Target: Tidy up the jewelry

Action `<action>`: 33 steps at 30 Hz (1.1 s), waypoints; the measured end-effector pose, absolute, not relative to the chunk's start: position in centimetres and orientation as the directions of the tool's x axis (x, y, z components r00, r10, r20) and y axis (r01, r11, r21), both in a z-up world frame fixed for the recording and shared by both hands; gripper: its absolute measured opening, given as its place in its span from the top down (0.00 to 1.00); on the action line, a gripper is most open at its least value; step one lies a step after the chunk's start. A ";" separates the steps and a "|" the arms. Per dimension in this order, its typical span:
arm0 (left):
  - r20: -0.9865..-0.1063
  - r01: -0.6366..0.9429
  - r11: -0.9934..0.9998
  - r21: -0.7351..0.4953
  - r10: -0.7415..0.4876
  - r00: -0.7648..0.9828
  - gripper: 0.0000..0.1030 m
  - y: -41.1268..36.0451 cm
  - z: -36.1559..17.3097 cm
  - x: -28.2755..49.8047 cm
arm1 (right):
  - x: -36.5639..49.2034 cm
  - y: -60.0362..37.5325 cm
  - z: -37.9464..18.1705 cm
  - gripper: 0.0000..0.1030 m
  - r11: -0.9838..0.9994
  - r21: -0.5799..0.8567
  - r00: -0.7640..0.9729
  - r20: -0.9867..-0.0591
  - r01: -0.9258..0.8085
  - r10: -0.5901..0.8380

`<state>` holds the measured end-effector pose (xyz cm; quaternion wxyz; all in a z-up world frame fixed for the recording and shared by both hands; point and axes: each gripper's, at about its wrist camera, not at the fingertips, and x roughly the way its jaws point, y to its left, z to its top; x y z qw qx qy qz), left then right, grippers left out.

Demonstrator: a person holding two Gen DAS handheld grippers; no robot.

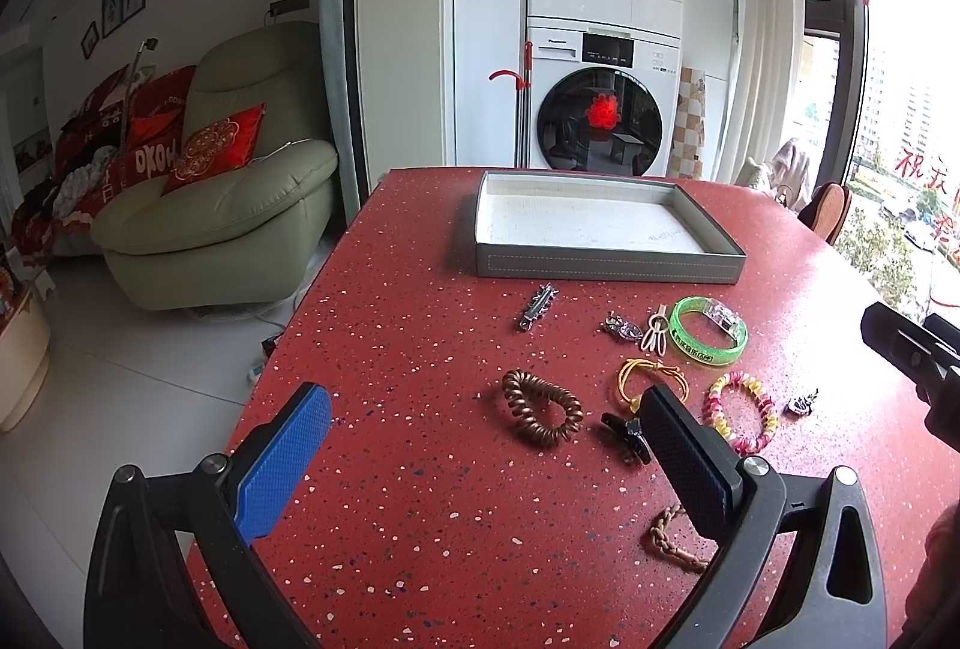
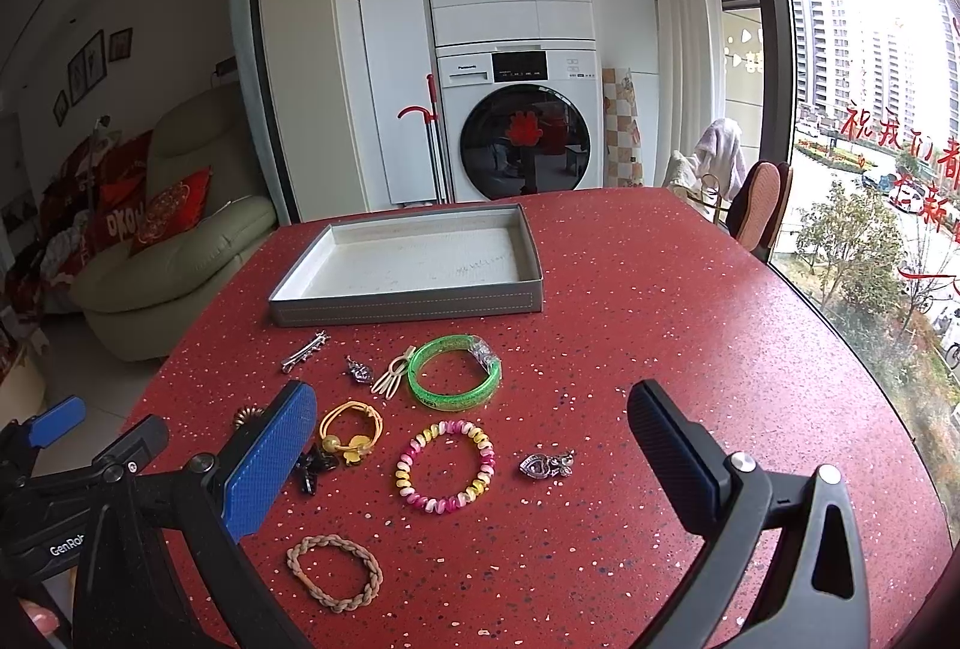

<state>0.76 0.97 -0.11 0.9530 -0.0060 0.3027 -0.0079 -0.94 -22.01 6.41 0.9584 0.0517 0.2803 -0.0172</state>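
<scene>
Nothing has gone into the grey tray [image 2: 408, 302] yet; it sits bare at the far side of the red speckled table [image 2: 660, 301], and all the jewelry lies loose in front of it. So the job at hand looks like picking a first piece and carrying it over the tray's near wall.

Starting from the left: the brown spiral hair tie [image 1: 542, 407] is the nearest thing to the left gripper [image 1: 480, 460], which hangs above the table with its jaws spread wide and nothing between them. Its blue pad [image 1: 282, 463] is out past the table's left edge, so I'd swing it inward before lowering. A springy coil like that wants one finger through the loop and one outside, not a pinch from above.

Further on, the silver hair clip [image 2: 305, 350] lies just before the tray, then a small silver charm [image 2: 358, 370], the green bangle [image 2: 454, 371], the yellow hair tie [image 2: 350, 430] and a black claw clip [image 2: 313, 466], though that one is half hidden behind a finger and I may have it wrong.

The pink and yellow beaded bracelet [image 2: 445, 467] lies about centred ahead of the right gripper [image 2: 474, 460], with the braided tan band [image 2: 334, 572] nearer and the heart charm [image 2: 546, 464] to its right. That gripper too is released and empty, held level above the table, aimed toward the tray. Close on one side of the bead ring, gently.
</scene>
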 end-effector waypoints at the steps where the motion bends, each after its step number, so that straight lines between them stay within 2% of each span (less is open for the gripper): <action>1: -0.577 0.012 1.000 -0.016 -0.019 0.816 0.00 1.0 -0.1 0.7 | -0.9 -22.0 6.4 0.00 0.994 0.090 0.842 -0.539 0.062 -0.004; 33: -0.588 0.013 1.000 -0.020 -0.023 0.808 0.00 0.9 -0.1 1.1 | -1.0 -21.7 6.3 0.00 0.994 0.090 0.843 -0.538 0.061 -0.003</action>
